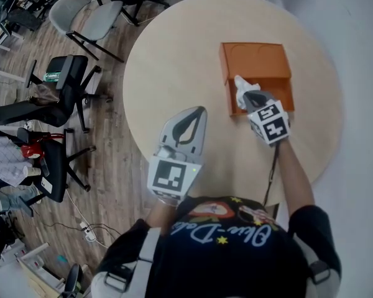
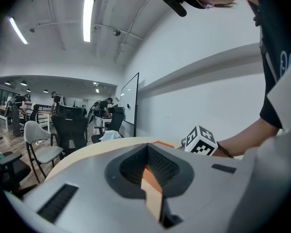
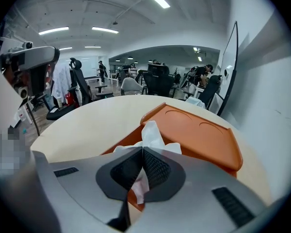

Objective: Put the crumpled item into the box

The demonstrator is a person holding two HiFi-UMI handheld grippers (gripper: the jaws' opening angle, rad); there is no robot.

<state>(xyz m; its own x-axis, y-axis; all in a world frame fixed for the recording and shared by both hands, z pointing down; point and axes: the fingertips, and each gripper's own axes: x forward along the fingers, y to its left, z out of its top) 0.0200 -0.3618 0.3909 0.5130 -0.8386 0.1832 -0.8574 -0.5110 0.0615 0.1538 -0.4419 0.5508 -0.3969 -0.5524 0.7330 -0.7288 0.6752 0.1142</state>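
Note:
An orange box [image 1: 256, 61] lies open on the round beige table [image 1: 174, 61], right of centre. My right gripper [image 1: 241, 87] hangs over the box's near left corner, shut on a white crumpled paper [image 1: 239, 81]. In the right gripper view the crumpled paper [image 3: 151, 132] sticks out past the right gripper [image 3: 142, 150], with the orange box [image 3: 199, 130] just beyond and below it. My left gripper [image 1: 201, 112] is shut with nothing in it, held over bare table to the left of the box. In the left gripper view the left gripper [image 2: 148, 148] points toward the right gripper's marker cube [image 2: 200, 141].
Several office chairs [image 1: 65, 89] stand on the wooden floor left of the table. A grey chair [image 1: 90, 17] is at the far left. A thin cable [image 1: 272, 172] runs back from the right gripper along the person's arm. The table's edge curves close to the person's body.

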